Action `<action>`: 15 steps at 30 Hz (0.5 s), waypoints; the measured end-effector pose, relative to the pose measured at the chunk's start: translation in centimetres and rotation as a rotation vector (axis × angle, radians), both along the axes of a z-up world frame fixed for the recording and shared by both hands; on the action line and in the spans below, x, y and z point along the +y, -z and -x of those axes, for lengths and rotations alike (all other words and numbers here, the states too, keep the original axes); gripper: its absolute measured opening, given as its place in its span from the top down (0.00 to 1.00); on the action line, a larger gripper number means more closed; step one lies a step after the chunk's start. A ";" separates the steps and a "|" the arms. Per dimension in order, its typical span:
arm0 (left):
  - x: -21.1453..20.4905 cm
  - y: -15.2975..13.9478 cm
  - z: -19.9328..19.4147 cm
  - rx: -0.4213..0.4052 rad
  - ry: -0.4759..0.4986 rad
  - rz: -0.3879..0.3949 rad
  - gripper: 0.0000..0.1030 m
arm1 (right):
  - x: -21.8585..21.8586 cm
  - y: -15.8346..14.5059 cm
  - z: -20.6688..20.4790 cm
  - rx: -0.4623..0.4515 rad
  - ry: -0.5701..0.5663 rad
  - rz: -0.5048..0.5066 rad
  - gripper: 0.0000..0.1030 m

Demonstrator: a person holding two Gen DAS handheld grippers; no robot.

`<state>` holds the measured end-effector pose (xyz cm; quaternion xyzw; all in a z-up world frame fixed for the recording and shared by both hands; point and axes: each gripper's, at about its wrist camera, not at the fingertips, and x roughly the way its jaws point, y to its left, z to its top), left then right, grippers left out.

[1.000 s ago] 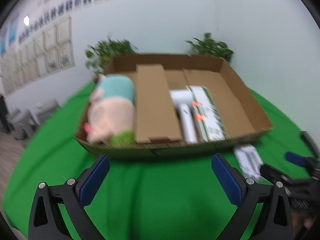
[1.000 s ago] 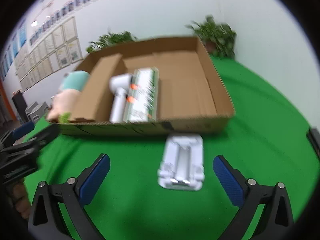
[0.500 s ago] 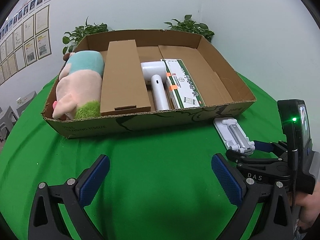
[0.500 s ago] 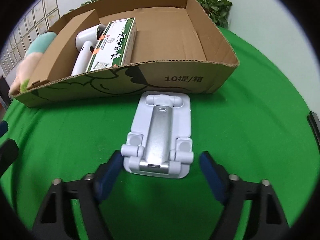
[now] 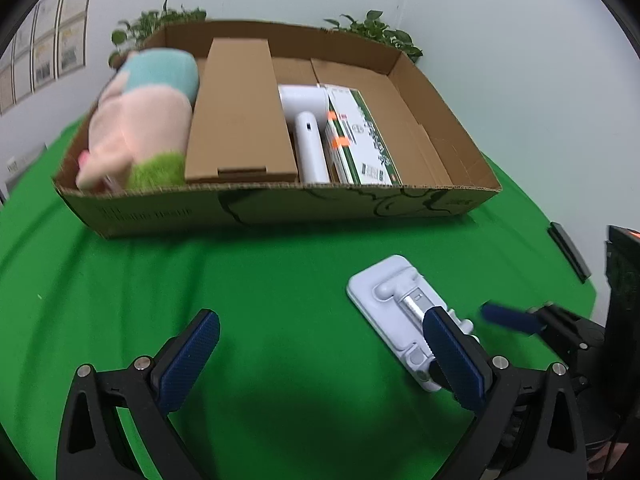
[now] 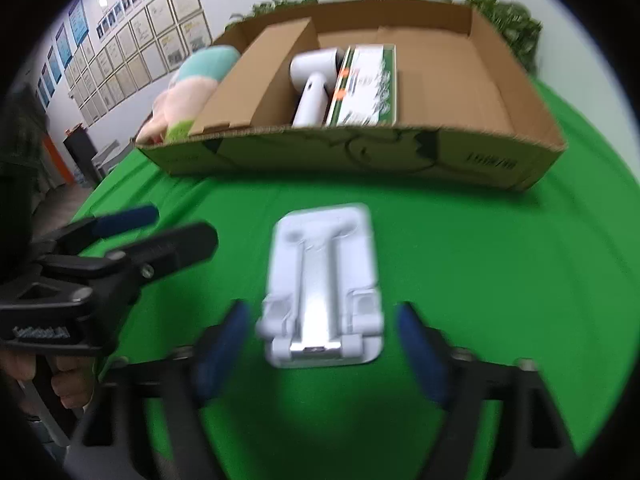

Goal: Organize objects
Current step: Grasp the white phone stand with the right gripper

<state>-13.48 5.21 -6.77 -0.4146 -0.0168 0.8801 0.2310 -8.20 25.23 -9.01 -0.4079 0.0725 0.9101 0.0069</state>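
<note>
The right claw [image 6: 320, 344] stands open, its blue ribbed pads on either side of the near end of the stand [image 6: 322, 284], with a gap showing at each pad. Half a second ago the pads sat closer to it. The left claw [image 5: 320, 360] is open wide over bare cloth, and its right pad overlaps the stand's near corner in its own view; whether it touches cannot be told.

The stand is a flat white plastic plate with rounded corners and a silvery metal arm folded along its middle. It lies flat on the green cloth of the desk [image 5: 280, 280], long axis running from the right claw toward the box [image 6: 360, 152], hinged end nearest the claw. It now lies well apart from the box wall, where before it was just beside it.

Beyond, the shallow corrugated cardboard box holds, left to right, a soft pink and teal plush [image 5: 144, 120], a long brown carton [image 5: 240, 112], a smooth white dryer [image 5: 308, 136] and a green-and-white pack [image 5: 360, 136], all lengthwise.
</note>
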 end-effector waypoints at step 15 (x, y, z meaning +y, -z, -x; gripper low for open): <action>1.4 2.2 1.0 -0.204 0.092 -0.200 0.03 | -1.3 1.0 1.0 -0.043 -0.107 -0.063 0.25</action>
